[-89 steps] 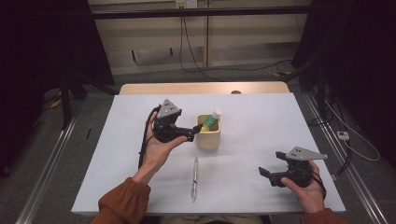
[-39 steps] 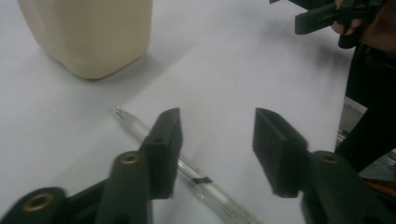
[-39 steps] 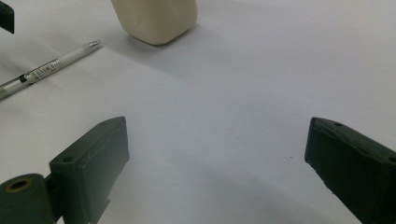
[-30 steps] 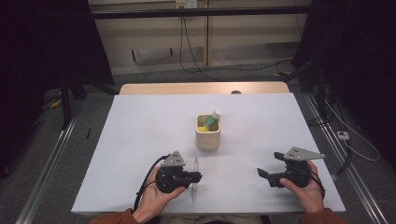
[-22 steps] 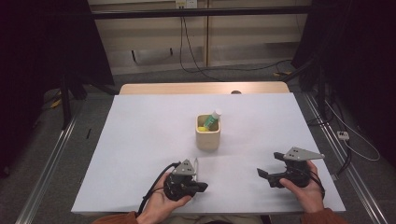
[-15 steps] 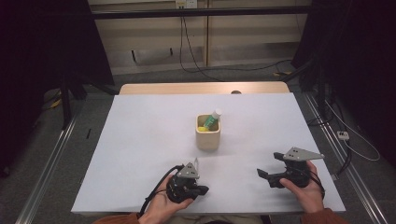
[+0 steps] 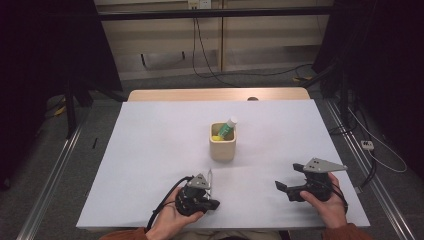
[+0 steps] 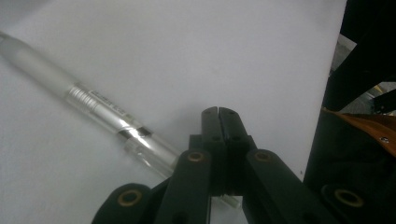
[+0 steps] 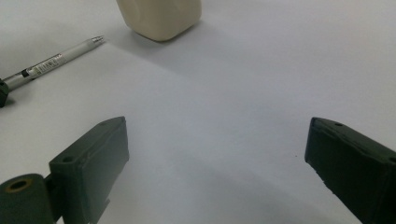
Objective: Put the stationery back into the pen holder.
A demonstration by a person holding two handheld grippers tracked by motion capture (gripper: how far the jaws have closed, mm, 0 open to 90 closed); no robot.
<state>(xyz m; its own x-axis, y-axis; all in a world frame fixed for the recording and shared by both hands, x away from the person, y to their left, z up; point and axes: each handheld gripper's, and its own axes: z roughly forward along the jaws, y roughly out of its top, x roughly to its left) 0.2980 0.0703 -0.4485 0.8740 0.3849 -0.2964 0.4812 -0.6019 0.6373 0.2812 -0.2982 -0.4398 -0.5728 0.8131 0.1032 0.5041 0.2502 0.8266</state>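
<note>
Clear plastic pen (image 8: pixel 100 109) with a silver grip band, lying flat on the white counter (image 7: pixel 150 150) near the person's edge, its tip aimed toward the cream square cup (image 7: pixel 222 144). In the left gripper view the pen's rear end runs under the left claw (image 8: pixel 218 112), whose jaws are pressed together at the tips; whether the pads pinch the barrel lower down cannot be told, since the linkage hides the contact. In the high view the left claw (image 7: pixel 210 204) sits low on the counter at the pen's near end. The cup stands well apart, mid-counter, holding a green-capped tube (image 7: pixel 227 127) and something yellow. The right claw (image 9: pixel 215 163) rests at the counter's right side with jaws spread wide and nothing between them.

Risk: a grip at the very end of a smooth round barrel is likely weak; on lifting, the pen could pivot, slip free, or roll away.
</note>
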